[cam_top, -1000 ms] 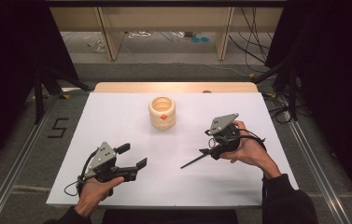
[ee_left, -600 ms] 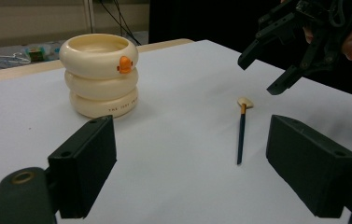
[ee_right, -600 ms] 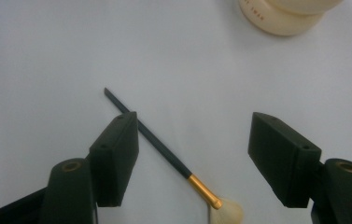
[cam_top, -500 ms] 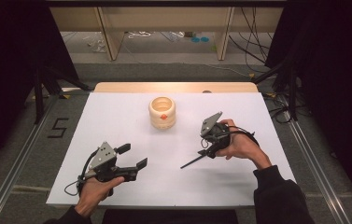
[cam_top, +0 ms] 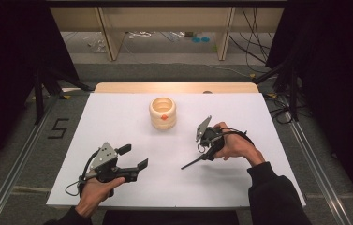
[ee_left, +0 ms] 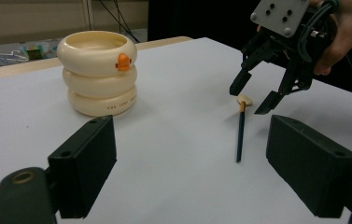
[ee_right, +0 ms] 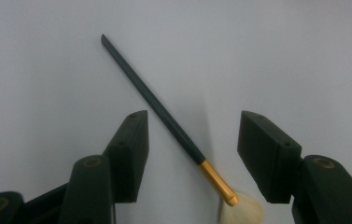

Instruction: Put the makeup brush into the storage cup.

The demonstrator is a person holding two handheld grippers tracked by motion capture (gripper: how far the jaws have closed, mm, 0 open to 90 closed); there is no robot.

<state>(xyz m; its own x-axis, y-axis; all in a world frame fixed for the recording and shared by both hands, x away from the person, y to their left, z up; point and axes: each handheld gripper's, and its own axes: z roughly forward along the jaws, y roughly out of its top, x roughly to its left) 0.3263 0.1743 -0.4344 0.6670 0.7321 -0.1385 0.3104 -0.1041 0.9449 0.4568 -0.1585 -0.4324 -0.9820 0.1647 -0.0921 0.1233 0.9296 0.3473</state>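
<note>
straddling the brush [ee_right: 164, 114], spread right gripper [ee_right: 192, 154] jaws, its pale bristles [ee_right: 241, 212] unresolved from above; left gripper [cam_top: 132, 157] spread too

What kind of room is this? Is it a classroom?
Probably a lab or workshop set up for recording, not a classroom. A white table sits between dark curtains, cables trail on the floor behind it, and a person holds a gripper tool in each hand.

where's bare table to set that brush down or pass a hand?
Free: the far-left white sheet left of the stacked-ring holder; the middle strip between left gripper and brush; the far-right corner. Crowded: around the right gripper, open over the brush's bristle end.
</note>
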